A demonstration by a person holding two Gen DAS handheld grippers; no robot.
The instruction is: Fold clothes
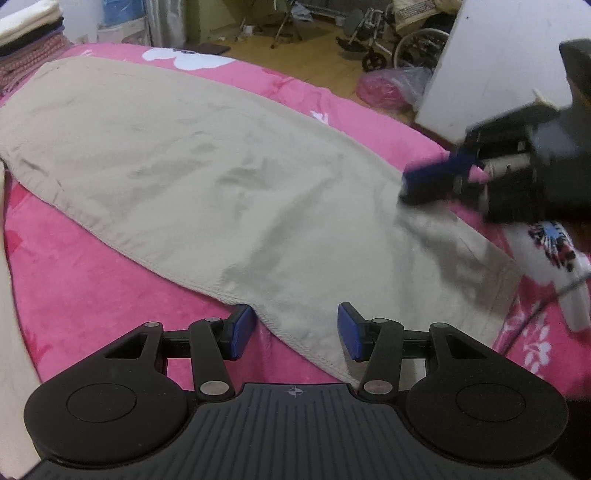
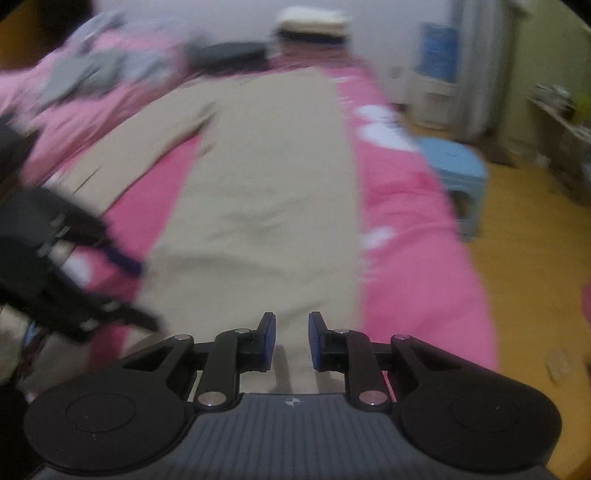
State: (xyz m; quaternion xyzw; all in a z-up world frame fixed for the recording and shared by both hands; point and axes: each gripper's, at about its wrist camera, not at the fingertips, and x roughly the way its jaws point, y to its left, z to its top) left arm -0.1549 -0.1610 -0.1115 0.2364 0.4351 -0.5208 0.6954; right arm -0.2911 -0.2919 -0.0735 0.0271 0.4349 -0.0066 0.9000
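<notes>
Wooden floor, blue stool, wheelchair beyond pink bed

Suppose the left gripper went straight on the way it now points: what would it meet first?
Most likely the beige trousers, whose hemmed edge already lies between the open left gripper fingers, spread on the pink blanket. Height above the cloth is unclear.

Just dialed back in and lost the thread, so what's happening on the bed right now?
A person with a gripper in each hand is folding beige trousers spread flat on a pink blanket. The left gripper is open over the near edge of one leg. The right gripper, also open, is at the hem end. Neither grips the cloth yet.
</notes>
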